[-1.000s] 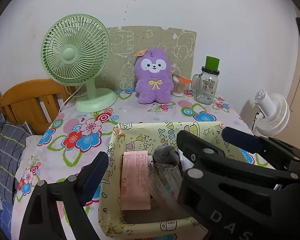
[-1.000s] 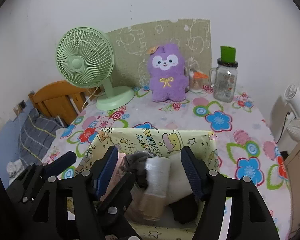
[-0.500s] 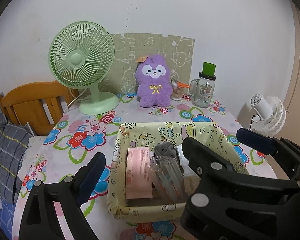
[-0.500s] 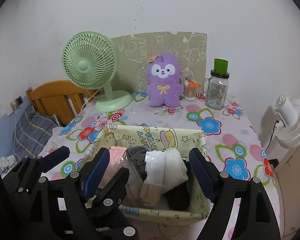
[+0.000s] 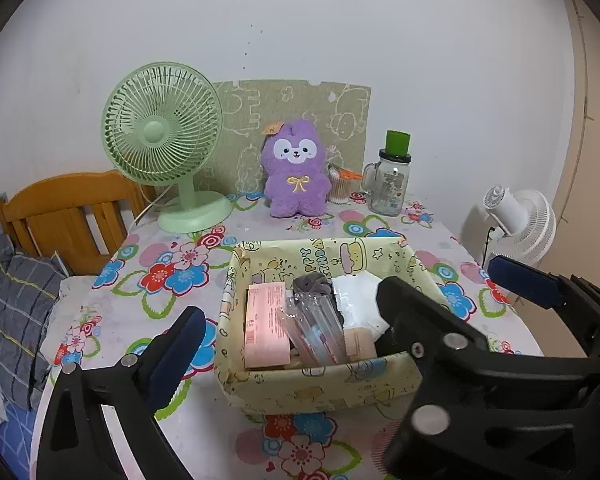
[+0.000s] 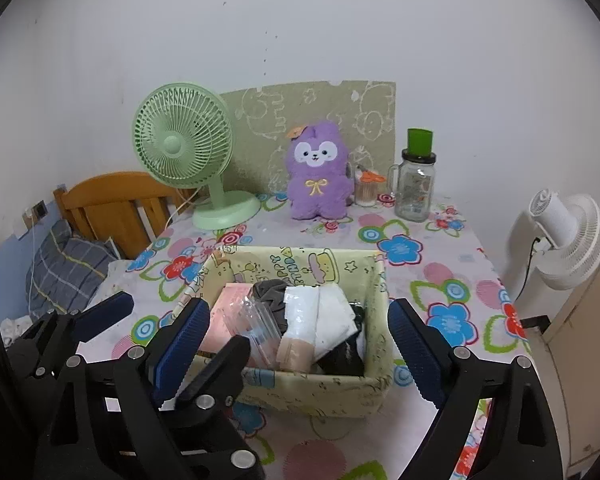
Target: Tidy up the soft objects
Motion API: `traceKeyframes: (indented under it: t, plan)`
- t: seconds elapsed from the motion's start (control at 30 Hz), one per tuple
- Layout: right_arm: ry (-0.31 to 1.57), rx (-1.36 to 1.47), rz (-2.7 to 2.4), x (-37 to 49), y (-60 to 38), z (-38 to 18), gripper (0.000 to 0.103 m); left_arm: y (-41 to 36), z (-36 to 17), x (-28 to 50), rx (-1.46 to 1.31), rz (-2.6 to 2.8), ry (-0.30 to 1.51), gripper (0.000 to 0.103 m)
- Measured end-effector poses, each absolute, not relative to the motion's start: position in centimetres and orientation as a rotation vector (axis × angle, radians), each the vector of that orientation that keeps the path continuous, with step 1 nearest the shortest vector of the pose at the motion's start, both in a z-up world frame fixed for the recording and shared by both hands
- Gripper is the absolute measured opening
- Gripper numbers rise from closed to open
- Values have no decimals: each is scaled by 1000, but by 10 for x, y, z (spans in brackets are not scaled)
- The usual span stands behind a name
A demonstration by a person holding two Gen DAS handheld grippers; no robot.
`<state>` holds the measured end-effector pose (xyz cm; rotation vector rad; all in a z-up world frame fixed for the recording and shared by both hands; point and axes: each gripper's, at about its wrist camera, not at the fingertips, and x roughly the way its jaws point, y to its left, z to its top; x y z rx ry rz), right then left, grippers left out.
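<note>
A pale yellow cartoon-print fabric box (image 5: 324,384) (image 6: 312,394) stands on the flowered table. It holds a pink pack (image 5: 266,326), clear-wrapped items (image 5: 316,328), a grey sock (image 5: 312,284), white packs (image 6: 320,316) and dark cloth (image 6: 346,356). A purple plush toy (image 5: 296,174) (image 6: 318,176) sits upright at the back. My left gripper (image 5: 352,304) is open and empty, raised in front of the box. My right gripper (image 6: 296,344) is open and empty, just before the box.
A green desk fan (image 5: 164,140) stands back left, a glass jar with a green lid (image 5: 392,178) and a small cup (image 5: 342,188) back right. A wooden headboard (image 5: 64,216) and pillow lie left. A white fan (image 5: 520,220) stands right of the table.
Both grippers have drawn back and up from the box, so the whole box and more of the table now show. Both stay open.
</note>
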<state>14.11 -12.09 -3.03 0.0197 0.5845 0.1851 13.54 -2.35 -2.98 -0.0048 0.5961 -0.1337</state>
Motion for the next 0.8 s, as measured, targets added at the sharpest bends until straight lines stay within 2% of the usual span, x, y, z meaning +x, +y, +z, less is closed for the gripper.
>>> traceKeyframes:
  t: [0.8]
  plan:
    - [485,43,106,70,-148,-4,99,-4,-1,66,0,-104,498,103]
